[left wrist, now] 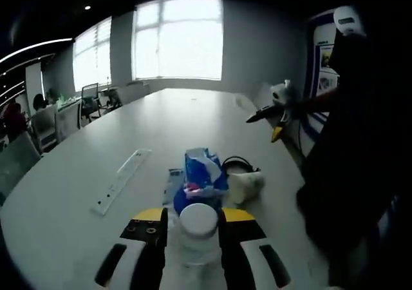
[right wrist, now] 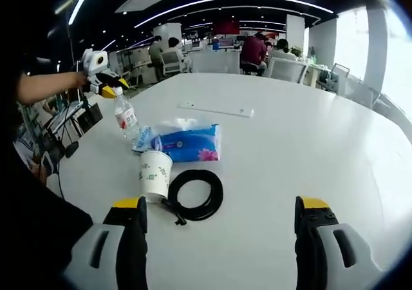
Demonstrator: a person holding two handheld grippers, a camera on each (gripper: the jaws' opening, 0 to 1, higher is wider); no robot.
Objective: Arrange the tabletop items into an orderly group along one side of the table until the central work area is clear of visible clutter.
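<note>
In the left gripper view my left gripper (left wrist: 193,218) is shut on a clear water bottle (left wrist: 197,232) with a white cap. In the right gripper view the same bottle (right wrist: 125,117) stands near the table's edge, held at its top by the left gripper (right wrist: 108,87). Just beyond it lie a blue tissue pack (left wrist: 203,171) (right wrist: 190,143), a white paper cup (left wrist: 246,185) (right wrist: 154,174) and a coiled black cable (left wrist: 237,164) (right wrist: 196,196), close together. My right gripper (right wrist: 219,222) is open above the table just short of the cable, and it is also visible in the left gripper view (left wrist: 277,117).
A long white strip (left wrist: 122,180) (right wrist: 215,109) lies flat toward the middle of the big white table (right wrist: 309,148). A small pale packet (right wrist: 143,138) lies against the tissue pack. A person in dark clothes (left wrist: 360,161) stands at the table's edge. Chairs and seated people are beyond the far end.
</note>
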